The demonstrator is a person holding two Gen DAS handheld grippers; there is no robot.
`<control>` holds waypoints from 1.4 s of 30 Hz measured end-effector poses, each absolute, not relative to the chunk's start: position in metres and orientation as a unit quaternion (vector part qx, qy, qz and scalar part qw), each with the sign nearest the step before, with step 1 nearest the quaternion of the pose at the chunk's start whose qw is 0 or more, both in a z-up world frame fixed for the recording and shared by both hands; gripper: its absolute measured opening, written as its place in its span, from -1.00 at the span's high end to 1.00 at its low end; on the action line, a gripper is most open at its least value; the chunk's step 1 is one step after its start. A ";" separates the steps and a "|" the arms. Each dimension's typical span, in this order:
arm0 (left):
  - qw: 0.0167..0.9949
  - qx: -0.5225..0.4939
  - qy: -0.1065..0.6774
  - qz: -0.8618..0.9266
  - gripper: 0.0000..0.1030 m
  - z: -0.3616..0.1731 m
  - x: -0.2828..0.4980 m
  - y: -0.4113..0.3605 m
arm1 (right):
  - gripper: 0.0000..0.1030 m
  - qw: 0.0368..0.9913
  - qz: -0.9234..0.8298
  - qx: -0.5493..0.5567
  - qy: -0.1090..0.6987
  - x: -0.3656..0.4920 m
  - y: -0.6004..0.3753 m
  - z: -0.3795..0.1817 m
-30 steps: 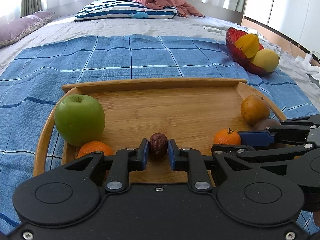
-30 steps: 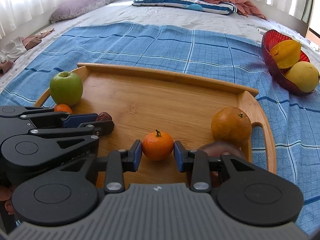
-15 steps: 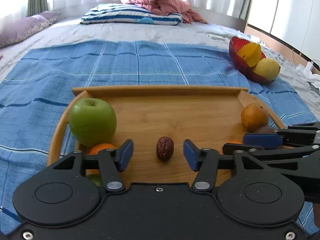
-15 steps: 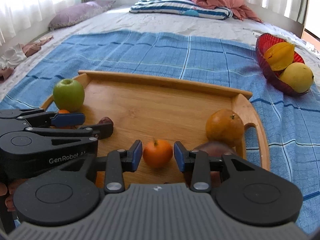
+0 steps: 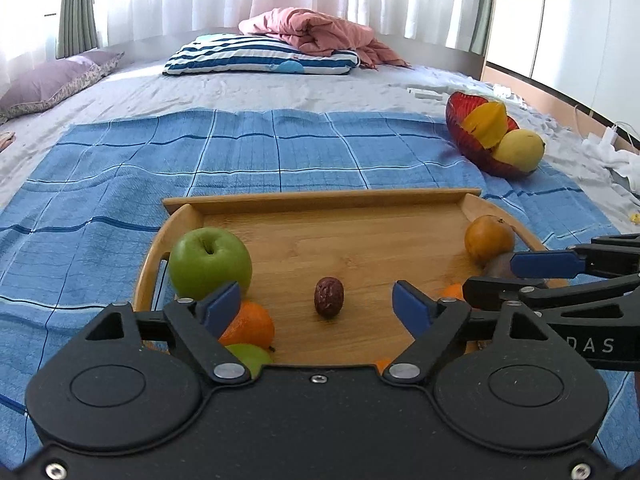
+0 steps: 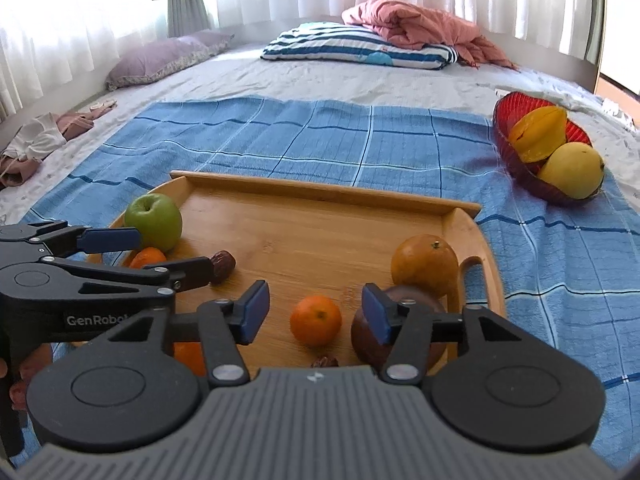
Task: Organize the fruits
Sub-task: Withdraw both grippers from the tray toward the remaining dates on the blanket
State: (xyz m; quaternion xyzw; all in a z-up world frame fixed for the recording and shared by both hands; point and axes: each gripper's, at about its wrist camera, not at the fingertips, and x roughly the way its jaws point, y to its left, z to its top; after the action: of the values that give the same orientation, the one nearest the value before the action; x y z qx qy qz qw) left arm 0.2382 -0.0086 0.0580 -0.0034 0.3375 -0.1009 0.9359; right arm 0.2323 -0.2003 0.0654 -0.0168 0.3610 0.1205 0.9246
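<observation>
A wooden tray [image 5: 320, 196] [image 6: 320, 190] lies on a blue checked cloth. A brown date [image 5: 329, 297] [image 6: 222, 261] rests on the tray between the fingers of my left gripper [image 5: 316, 308], whose jaws are opening and touch nothing. A small mandarin [image 6: 315, 320] sits on the tray between the fingers of my right gripper [image 6: 316, 312], also opening and clear of it. A green apple [image 5: 210, 263] [image 6: 153, 221] and another mandarin [image 5: 248, 324] are at the tray's left. An orange [image 5: 489, 238] [image 6: 425, 264] and a dark round fruit [image 6: 400, 332] are at its right.
A red bowl [image 5: 460, 120] [image 6: 516, 156] with a starfruit and a yellow fruit stands on the cloth at the far right. Pillows and a pink blanket [image 5: 320, 32] lie at the bed's far end. A light green fruit [image 5: 250, 356] peeks out behind my left gripper.
Both grippers let go and opened: the left released the date, the right released the mandarin. Both pulled back and rose, leaving each fruit on the tray.
</observation>
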 end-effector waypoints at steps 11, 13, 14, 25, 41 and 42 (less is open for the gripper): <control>0.940 -0.006 0.325 -0.109 -0.74 0.063 0.210 -0.006 | -0.54 0.937 0.122 -0.027 0.327 0.203 -0.206 0.071; 0.940 -0.008 0.323 -0.111 -0.75 0.064 0.204 -0.006 | -0.57 0.939 0.122 -0.030 0.320 0.197 -0.207 0.072; 0.940 -0.008 0.322 -0.112 -0.75 0.064 0.201 -0.006 | -0.58 0.940 0.121 -0.032 0.317 0.193 -0.208 0.072; 0.946 0.000 0.302 -0.116 -0.82 0.068 0.166 -0.010 | -0.70 0.950 0.125 -0.032 0.284 0.161 -0.221 0.071; 0.941 0.004 0.311 -0.131 -0.91 0.051 0.127 -0.015 | -0.74 0.958 0.104 -0.016 0.266 0.130 -0.239 0.051; 0.941 0.004 0.313 -0.131 -0.91 0.049 0.126 -0.016 | -0.74 0.958 0.103 -0.018 0.267 0.128 -0.239 0.049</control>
State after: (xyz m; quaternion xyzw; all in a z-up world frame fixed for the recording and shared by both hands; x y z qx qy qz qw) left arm 0.1260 -0.0155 0.0488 0.0038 0.3129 -0.1312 0.9407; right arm 0.1284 -0.2390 0.0492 -0.0179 0.2666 0.1035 0.9581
